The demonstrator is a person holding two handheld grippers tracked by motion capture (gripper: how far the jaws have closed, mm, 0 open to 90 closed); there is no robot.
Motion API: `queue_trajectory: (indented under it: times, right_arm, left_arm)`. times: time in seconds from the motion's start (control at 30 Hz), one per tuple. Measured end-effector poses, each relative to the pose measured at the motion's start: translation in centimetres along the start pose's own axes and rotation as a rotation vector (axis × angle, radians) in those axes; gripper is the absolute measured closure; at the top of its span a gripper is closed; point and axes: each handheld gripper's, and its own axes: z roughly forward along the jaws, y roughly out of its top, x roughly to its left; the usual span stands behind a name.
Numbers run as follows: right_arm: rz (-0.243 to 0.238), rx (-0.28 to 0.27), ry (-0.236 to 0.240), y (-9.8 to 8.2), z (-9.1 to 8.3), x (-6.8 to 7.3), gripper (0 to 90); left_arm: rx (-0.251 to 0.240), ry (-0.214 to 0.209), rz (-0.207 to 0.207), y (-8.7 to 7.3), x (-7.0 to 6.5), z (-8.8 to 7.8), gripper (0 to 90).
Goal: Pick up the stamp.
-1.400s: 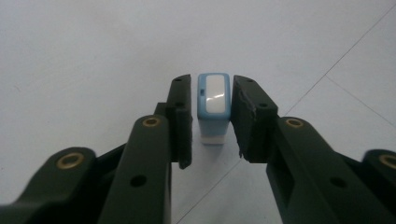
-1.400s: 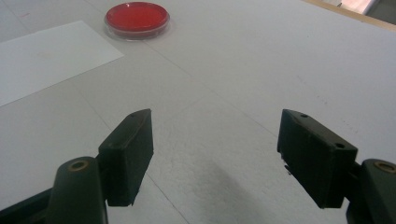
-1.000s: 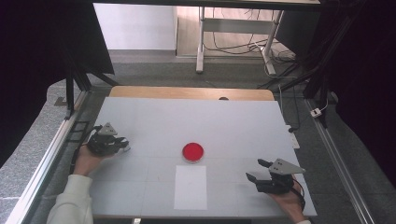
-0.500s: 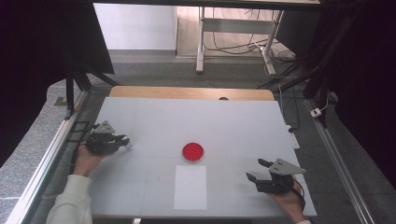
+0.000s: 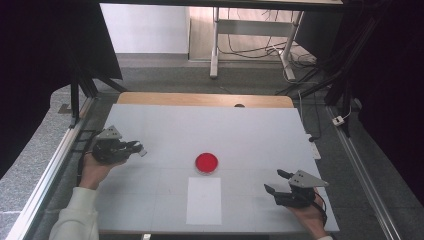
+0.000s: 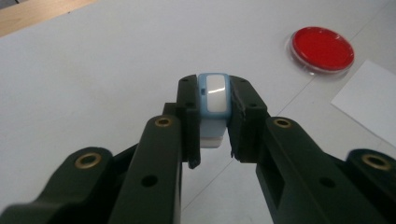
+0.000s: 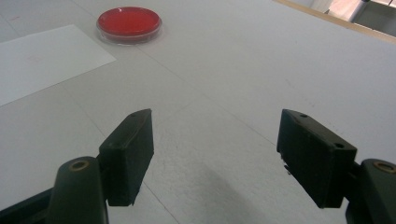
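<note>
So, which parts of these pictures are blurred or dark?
Left gripper view: near jaws soft, blue-and-white block sharp, red dish slightly soft. Right gripper view: near jaws blurred, faint shadow on the table. High view: both sides black, table evenly lit.

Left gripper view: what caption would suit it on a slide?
Black jaws clamp a small blue-and-white block above the white table, a red dish beyond.

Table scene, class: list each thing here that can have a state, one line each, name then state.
Left tongs: shut on the blue-and-white block.
Blue-and-white block: clamped between the jaws, held above the table.
Right tongs: open, nothing between the jaws.
Red dish: flat on the table, untouched.
White sheet: lying flat beside the dish.
</note>
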Motion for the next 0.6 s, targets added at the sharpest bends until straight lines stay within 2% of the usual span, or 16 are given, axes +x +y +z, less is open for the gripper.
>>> queue_trajectory:
  times: [0.6]
  right_arm:
    - [0.0,-0.008,-0.016,0.0,0.0,0.0,27.3]
  left_arm:
    - [-0.075,-0.072,-0.004,1.6,-2.0,-0.5,75.7]
